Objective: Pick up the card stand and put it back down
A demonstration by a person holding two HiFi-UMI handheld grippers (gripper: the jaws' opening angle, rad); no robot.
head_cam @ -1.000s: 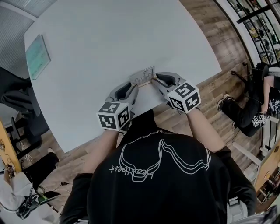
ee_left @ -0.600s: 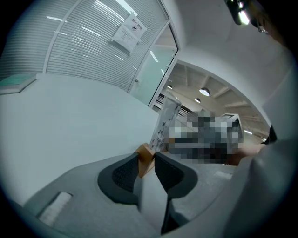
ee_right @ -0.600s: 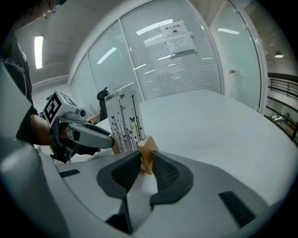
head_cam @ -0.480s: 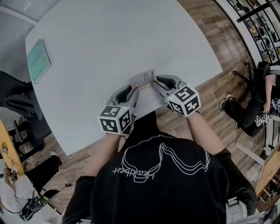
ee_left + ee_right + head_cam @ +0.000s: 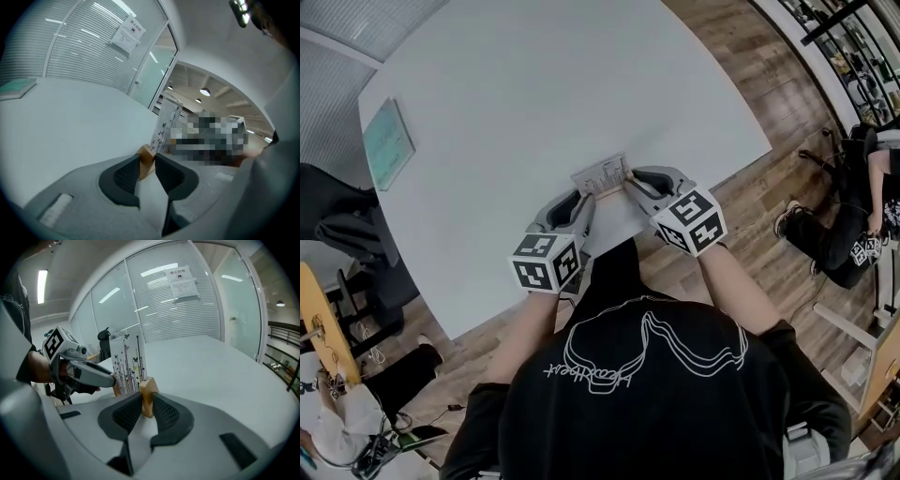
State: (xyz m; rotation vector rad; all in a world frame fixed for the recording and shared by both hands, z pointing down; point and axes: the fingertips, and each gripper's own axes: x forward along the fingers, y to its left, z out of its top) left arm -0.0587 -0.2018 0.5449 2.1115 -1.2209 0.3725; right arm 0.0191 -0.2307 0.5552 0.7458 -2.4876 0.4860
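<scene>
Both ends of the card stand [image 5: 602, 174] sat pinched in closing jaws: left gripper [image 5: 147, 165] at nine o'clock, right gripper [image 5: 147, 404] at three.

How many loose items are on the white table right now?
2. The card stand stands by the table's near edge; a green pad lies flat at its left edge. The person's body hides part of the near edge.
</scene>
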